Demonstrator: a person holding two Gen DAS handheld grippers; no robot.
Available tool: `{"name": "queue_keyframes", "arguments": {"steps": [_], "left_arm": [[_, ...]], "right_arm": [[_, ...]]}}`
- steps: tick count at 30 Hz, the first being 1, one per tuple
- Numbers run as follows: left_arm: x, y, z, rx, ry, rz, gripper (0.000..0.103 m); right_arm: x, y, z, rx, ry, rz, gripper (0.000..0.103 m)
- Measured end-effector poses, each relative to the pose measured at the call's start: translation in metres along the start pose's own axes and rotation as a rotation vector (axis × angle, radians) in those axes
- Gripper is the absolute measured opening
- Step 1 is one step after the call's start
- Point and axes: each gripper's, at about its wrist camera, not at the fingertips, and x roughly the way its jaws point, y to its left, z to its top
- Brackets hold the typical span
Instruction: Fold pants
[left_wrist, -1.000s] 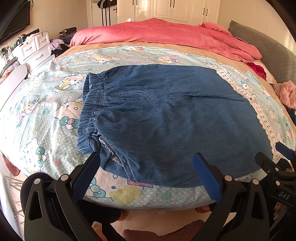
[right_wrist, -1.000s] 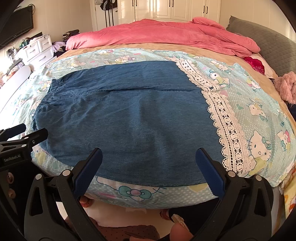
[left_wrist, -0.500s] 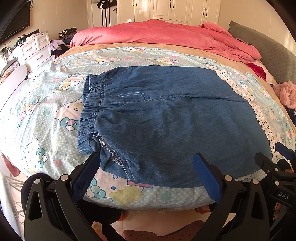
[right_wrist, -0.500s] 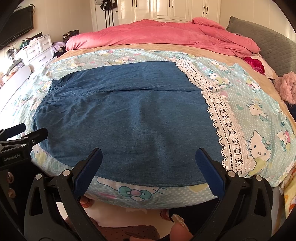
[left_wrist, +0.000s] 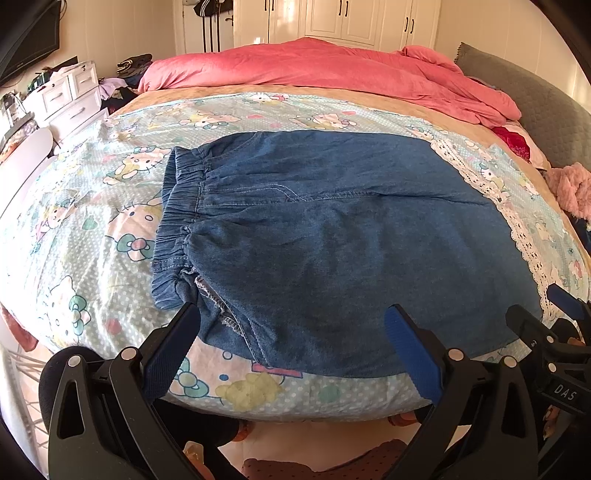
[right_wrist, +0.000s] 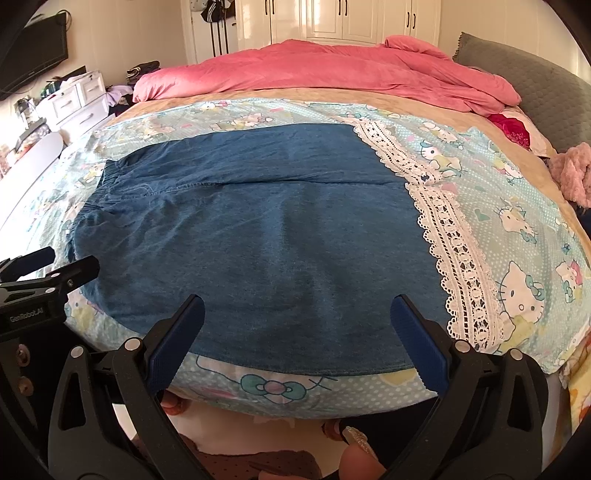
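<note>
Blue denim pants (left_wrist: 332, 240) lie flat on the bed, one leg folded over the other, elastic waistband (left_wrist: 177, 206) to the left and white lace hems (right_wrist: 454, 258) to the right. My left gripper (left_wrist: 291, 314) is open and empty, hovering at the near edge by the waist end. My right gripper (right_wrist: 297, 306) is open and empty, at the near edge of the pants (right_wrist: 258, 240) by the leg end. Each gripper shows at the side of the other's view: the right one (left_wrist: 546, 325), the left one (right_wrist: 48, 273).
The bed has a cartoon-cat print sheet (left_wrist: 92, 221). A pink duvet (left_wrist: 332, 70) is bunched at the far side, a grey headboard (left_wrist: 535, 92) at right. White drawers (left_wrist: 66, 96) stand at left. Floor lies below the near bed edge.
</note>
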Motion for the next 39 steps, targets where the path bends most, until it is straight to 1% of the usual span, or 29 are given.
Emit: {"name": "queue_keyframes", "arguments": {"steps": [8, 14, 18, 22, 24, 27, 30, 34, 39], "left_arm": [[0.007, 0.003, 0.003, -0.010, 0.005, -0.008, 0.099], [0.015, 0.015, 0.020, -0.026, -0.012, 0.011, 0.099], [0.026, 0.030, 0.036, -0.045, -0.005, 0.026, 0.099], [0.038, 0.046, 0.055, -0.062, -0.008, 0.049, 0.099], [0.045, 0.056, 0.067, -0.072, -0.013, 0.067, 0.099], [0.054, 0.071, 0.087, -0.090, -0.026, 0.089, 0.099], [0.065, 0.085, 0.108, -0.093, -0.037, 0.118, 0.099], [0.085, 0.102, 0.129, -0.097, -0.017, 0.142, 0.099], [0.107, 0.122, 0.145, -0.124, 0.007, 0.158, 0.099]], "right_arm": [[0.006, 0.004, 0.006, -0.015, 0.003, 0.002, 0.095], [0.014, 0.017, 0.027, -0.062, -0.013, 0.013, 0.095], [0.026, 0.029, 0.050, -0.091, -0.012, 0.052, 0.095], [0.044, 0.042, 0.070, -0.134, -0.007, 0.056, 0.095], [0.055, 0.046, 0.079, -0.146, 0.005, 0.065, 0.095], [0.076, 0.054, 0.097, -0.168, 0.013, 0.055, 0.095], [0.095, 0.059, 0.113, -0.163, 0.032, 0.073, 0.095], [0.115, 0.070, 0.134, -0.205, 0.039, 0.072, 0.095], [0.138, 0.081, 0.153, -0.268, 0.040, 0.070, 0.095]]}}
